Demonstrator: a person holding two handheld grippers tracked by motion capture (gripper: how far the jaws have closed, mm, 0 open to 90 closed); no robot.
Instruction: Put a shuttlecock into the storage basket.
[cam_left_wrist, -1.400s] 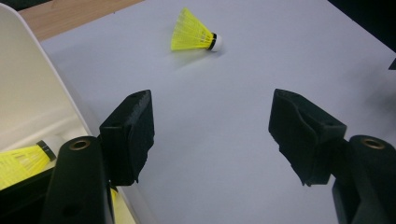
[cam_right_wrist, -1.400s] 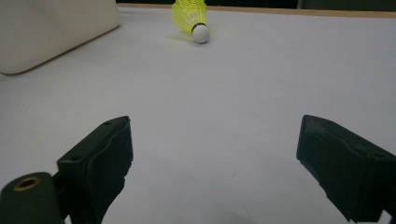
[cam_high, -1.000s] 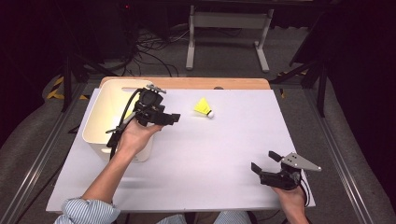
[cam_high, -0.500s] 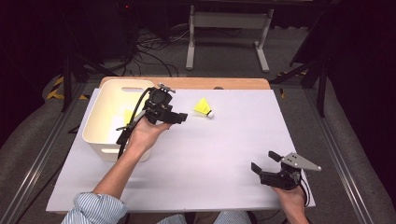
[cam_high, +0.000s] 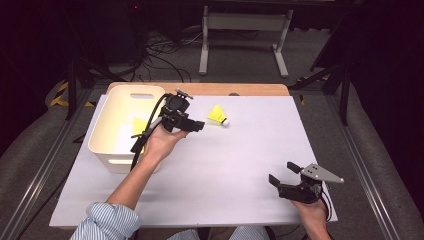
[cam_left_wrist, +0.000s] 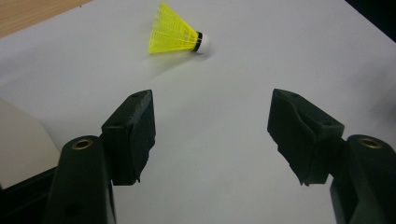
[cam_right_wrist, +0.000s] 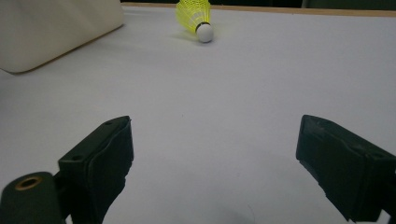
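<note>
A yellow shuttlecock (cam_high: 218, 116) with a white cork tip lies on its side on the white table top (cam_high: 240, 150), at the back middle. My left gripper (cam_high: 196, 123) hovers just left of it, jaws open and empty. In the left gripper view the shuttlecock (cam_left_wrist: 180, 31) lies ahead of the open left gripper (cam_left_wrist: 212, 135). My right gripper (cam_high: 282, 173) rests near the front right corner, open, nothing between its jaws. From the right gripper view the shuttlecock (cam_right_wrist: 195, 16) is far ahead of the right gripper (cam_right_wrist: 215, 158).
A white plastic bin (cam_high: 107, 152) stands at the table's left side, with something yellow (cam_high: 140, 125) inside it. Its wall (cam_right_wrist: 51, 28) shows in the right gripper view. A wooden strip (cam_high: 250, 90) runs along the table's far edge. Cables and a metal stand are on the floor behind.
My left gripper has moved right, from over the bin's edge to beside the shuttlecock. The right gripper has stayed put.
</note>
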